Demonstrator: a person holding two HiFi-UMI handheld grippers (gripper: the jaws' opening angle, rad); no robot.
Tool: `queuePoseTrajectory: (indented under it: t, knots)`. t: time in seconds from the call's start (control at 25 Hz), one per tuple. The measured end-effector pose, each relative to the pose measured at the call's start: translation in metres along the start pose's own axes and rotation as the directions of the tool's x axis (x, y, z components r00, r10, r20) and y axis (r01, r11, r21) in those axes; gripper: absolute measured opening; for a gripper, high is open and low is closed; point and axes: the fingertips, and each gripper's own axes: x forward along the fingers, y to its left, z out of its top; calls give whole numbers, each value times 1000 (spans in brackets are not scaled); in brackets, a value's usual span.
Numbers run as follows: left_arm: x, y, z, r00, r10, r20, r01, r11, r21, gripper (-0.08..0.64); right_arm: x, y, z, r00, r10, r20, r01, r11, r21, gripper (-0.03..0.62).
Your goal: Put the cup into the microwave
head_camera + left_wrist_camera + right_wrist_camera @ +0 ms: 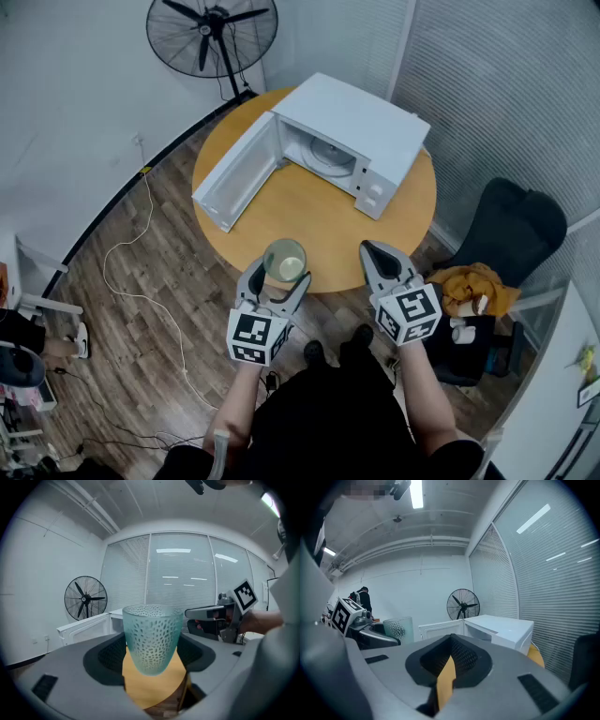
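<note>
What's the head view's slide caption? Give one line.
Frosted green dimpled glass cup between the left gripper's jaws at the round wooden table's edge, open white microwave beyond.

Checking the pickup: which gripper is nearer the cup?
Left. The left gripper has the cup between its jaws at the edge of the table; the right gripper sits apart to the cup's right, jaws together.

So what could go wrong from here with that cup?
The cup is near the edge of the table, between the jaws of the left gripper; a loose grip on its tapered sides might drop it. The microwave has its door jutting out; the cup might clip it.
</note>
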Motion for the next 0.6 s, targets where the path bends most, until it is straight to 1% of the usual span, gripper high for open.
queuePoseTrajectory:
  t: [0.32,0.52,0.6]
  knots:
    - [-5,-13,2,1000,3,6,-3,1000,2,332,-14,0,-1,1000,3,-14,-4,1000,-25,8]
    - [-1,-23,1,1000,6,-7,-6,1000,5,331,-14,-5,-9,999,6,-37,-6,1000,12,9]
    - [3,-27,0,1000,9,-10,-9,1000,-2,332,-14,-9,-12,999,17,-50,-16,1000,9,9]
